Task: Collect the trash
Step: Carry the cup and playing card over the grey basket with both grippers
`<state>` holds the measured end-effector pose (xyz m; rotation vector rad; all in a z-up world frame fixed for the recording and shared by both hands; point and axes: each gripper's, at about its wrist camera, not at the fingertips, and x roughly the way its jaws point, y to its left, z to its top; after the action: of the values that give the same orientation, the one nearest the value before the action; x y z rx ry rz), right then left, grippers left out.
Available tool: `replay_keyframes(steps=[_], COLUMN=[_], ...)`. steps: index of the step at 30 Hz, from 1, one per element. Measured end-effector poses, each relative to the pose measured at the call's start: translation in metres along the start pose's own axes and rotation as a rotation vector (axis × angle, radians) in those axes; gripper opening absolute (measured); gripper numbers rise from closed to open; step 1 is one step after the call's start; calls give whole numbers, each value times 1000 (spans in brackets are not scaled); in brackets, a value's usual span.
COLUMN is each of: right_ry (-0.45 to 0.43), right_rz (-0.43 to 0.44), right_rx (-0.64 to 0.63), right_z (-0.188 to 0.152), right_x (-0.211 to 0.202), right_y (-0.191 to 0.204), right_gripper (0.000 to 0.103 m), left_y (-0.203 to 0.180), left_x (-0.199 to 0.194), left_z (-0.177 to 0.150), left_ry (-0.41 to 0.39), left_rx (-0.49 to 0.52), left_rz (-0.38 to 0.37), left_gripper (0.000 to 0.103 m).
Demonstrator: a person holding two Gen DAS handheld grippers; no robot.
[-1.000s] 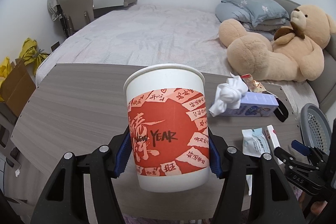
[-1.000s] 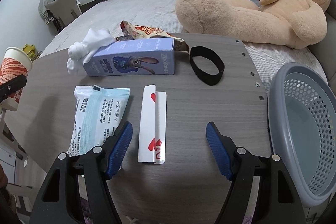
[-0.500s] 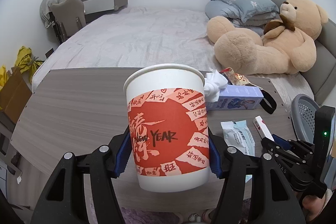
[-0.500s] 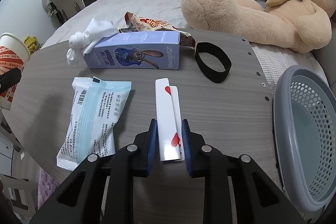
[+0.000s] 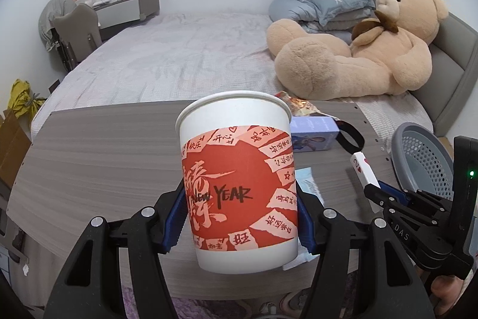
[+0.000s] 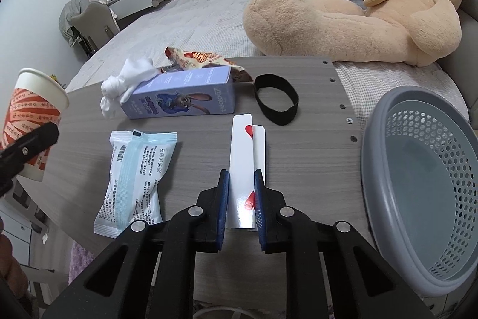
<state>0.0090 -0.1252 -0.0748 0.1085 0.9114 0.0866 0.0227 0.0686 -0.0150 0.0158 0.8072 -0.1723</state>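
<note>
One table (image 6: 313,109), one basket (image 6: 418,184) — two grippers, one cup (image 5: 239,184), one card (image 6: 242,169)

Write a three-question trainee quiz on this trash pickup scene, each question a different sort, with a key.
1. True or false: the left gripper holds a paper cup.
2. What is between the closing jaws of the right gripper? A) mask packet B) folded playing card C) black band
3. Which side of the table is the grey basket on in the right wrist view?

Key: 1 true; 2 B, the folded playing card; 3 right.
</note>
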Motion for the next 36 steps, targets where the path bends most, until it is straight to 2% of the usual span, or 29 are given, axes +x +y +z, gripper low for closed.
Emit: replay_keyframes(steps=[16, 36], right_ry=[-50, -111], right_rz=[-44, -131], right_rx=[94, 280], right_z=[-3, -30], right_x=[-37, -85], right_y=[-51, -164], right_gripper=[16, 16], left_y=[-77, -190], left_x=[8, 24], left_z=[4, 5], left_ry=[5, 29], left_rx=[119, 267], left_rz=[-106, -207], left_gripper=[60, 60])
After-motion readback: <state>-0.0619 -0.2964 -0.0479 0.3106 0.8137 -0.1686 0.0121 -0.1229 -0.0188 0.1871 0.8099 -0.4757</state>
